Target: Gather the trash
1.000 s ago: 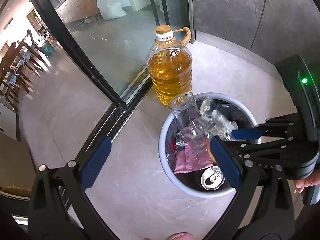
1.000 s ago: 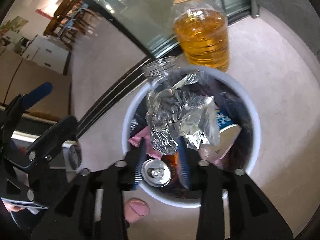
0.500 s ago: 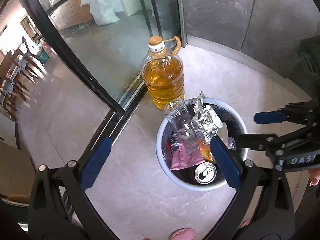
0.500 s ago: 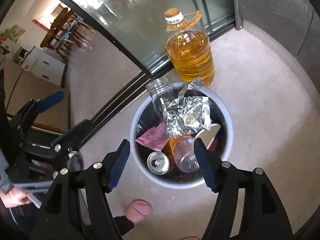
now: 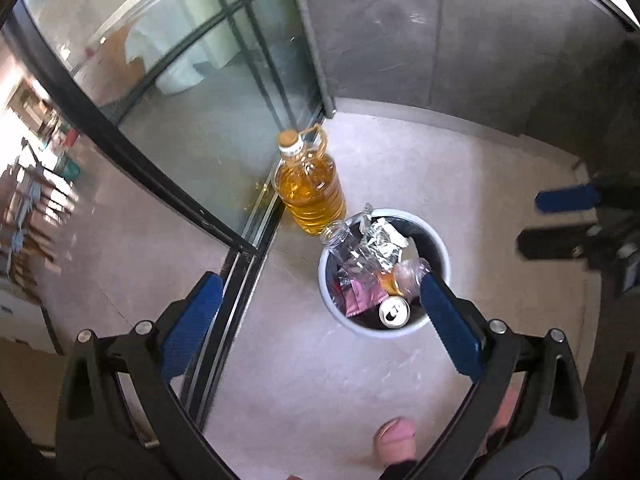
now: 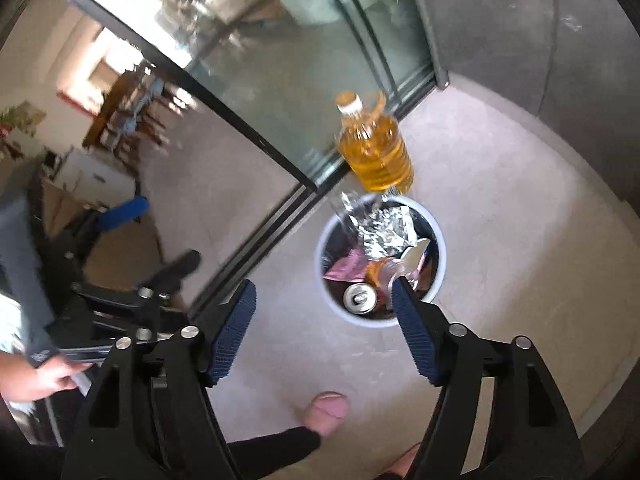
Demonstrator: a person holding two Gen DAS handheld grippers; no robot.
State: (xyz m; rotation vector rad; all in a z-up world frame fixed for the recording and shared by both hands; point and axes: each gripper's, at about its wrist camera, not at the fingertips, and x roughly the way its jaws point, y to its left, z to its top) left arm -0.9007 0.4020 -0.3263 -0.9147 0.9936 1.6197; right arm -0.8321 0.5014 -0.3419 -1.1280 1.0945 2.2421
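Observation:
A white round trash bin (image 5: 440, 240) stands on the concrete floor, also in the right wrist view (image 6: 440, 240). It holds crumpled foil (image 5: 384, 240), a clear plastic bottle (image 5: 340, 240), a pink wrapper (image 5: 362, 300), a drink can (image 5: 394, 312) and an orange bottle (image 6: 380, 272). My left gripper (image 5: 320, 320) is open and empty, high above the bin. My right gripper (image 6: 324, 320) is open and empty, also well above the bin; it shows at the right of the left wrist view (image 5: 560, 220).
A large bottle of yellow oil (image 5: 310, 192) stands on the floor against the bin, by a glass sliding door (image 5: 180, 120) and its track. A grey wall (image 5: 440, 40) is behind. The person's pink slipper (image 6: 326, 410) is below the grippers.
Both grippers have risen well away from the bin. The right gripper, shut inside the bin a second ago, has opened, leaving an orange bottle in the bin.

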